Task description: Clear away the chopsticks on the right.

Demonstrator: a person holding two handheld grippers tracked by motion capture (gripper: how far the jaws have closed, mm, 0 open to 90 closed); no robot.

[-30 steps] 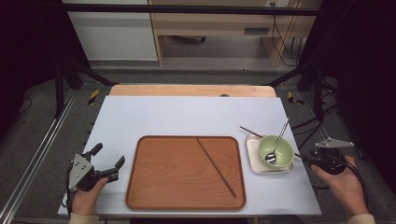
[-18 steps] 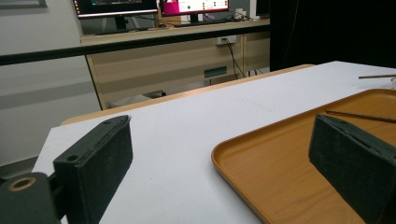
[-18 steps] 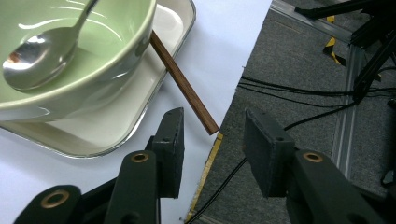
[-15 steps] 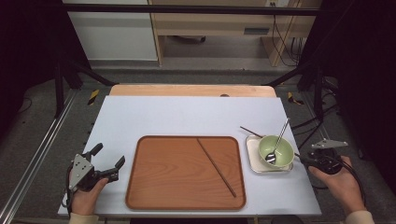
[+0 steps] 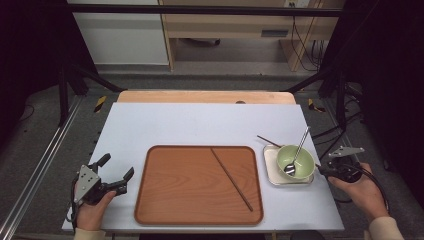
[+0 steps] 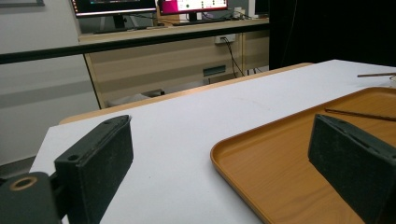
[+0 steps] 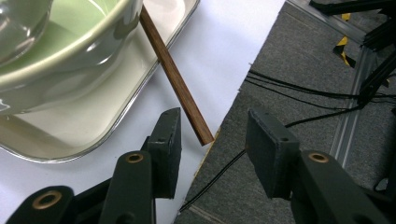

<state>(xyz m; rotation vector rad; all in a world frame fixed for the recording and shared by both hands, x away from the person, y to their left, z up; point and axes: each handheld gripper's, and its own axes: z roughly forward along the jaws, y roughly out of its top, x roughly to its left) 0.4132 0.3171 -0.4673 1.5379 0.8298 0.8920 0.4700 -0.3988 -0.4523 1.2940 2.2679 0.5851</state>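
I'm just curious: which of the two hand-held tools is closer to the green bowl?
The right tool is nearer, just beside the green bowl at the table's right edge. The left tool sits far across, beyond the wooden tray, near the table's left edge.

The far half of the counter (image 5: 200, 120) lies bare, open to a pass from either side. The tray (image 5: 200, 184) fills the near middle (one chopstick (image 5: 231, 179) lies across it), and the bowl (image 5: 295, 159) with its spoon (image 5: 298, 150) crowds the right edge. The right claw (image 7: 212, 149) stands part open at a second chopstick's (image 7: 175, 79) end, jutting from under the bowl.
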